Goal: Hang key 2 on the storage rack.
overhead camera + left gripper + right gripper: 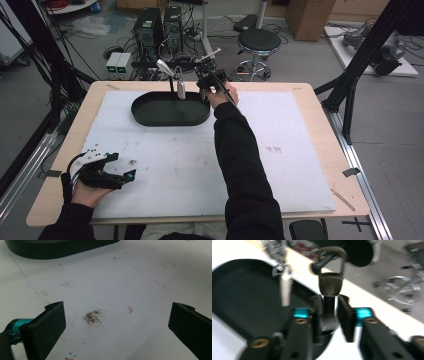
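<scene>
My right gripper (206, 82) is raised over the far right end of a black oval tray (150, 120). In the right gripper view, my right gripper (329, 301) is shut on a dark key fob (330, 286) that carries a carabiner loop on top. A silver key (285, 290) dangles from the bunch, above the tray (242, 302). In the high view the key (180, 89) hangs just over the tray's back rim. My left gripper (127, 176) lies low on the mat near the front left corner. Its jaws stand wide open over bare mat (117, 312).
A white mat (280, 150) covers most of the wooden table. A dirty smudge (92, 317) marks the mat between the left jaws, with the tray's edge (50, 251) farther off. A stool (258, 42) and computer towers (150, 27) stand behind the table.
</scene>
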Tool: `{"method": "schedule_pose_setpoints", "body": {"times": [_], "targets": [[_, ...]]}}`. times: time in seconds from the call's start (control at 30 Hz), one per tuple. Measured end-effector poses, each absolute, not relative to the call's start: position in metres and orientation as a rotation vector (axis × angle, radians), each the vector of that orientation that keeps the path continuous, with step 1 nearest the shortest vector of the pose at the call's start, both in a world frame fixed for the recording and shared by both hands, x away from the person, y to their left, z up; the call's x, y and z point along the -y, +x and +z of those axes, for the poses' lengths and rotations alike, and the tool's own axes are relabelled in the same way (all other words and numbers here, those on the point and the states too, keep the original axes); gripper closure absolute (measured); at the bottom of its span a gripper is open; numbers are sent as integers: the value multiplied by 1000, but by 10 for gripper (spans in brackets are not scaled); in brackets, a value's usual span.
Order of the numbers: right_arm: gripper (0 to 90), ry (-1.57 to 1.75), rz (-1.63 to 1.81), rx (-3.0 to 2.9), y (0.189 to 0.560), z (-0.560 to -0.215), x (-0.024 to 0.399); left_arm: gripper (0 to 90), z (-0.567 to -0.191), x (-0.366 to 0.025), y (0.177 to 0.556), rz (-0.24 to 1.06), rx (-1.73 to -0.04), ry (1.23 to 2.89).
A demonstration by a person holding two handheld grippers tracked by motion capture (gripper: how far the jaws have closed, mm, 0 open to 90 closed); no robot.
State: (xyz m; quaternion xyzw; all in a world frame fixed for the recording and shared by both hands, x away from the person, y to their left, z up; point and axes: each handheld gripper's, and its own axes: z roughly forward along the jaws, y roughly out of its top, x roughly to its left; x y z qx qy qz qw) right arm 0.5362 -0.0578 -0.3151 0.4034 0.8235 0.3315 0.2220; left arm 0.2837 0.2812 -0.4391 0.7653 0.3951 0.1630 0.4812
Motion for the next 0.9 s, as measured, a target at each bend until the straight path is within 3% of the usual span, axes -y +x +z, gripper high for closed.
{"method": "schedule_pose_setpoints", "body": {"times": [0.1, 0.27, 0.43, 0.47, 0.9], "targets": [[608, 1102, 917, -2313, 534, -317, 62, 17, -439, -281, 283, 399, -966, 1864], [371, 1113, 1033, -2339, 529, -318, 72, 17, -439, -282, 284, 404, -967, 1863], [39, 1125, 1026, -2403, 525, -323, 85, 17, -439, -282, 284, 406, -962, 1864], [7, 1123, 1007, -2403, 524, -323, 86, 17, -439, -282, 284, 406, -962, 1865], [7, 1090, 1075, -2409, 500, -320, 120, 17, -439, -281, 284, 402, -961, 1865]]}}
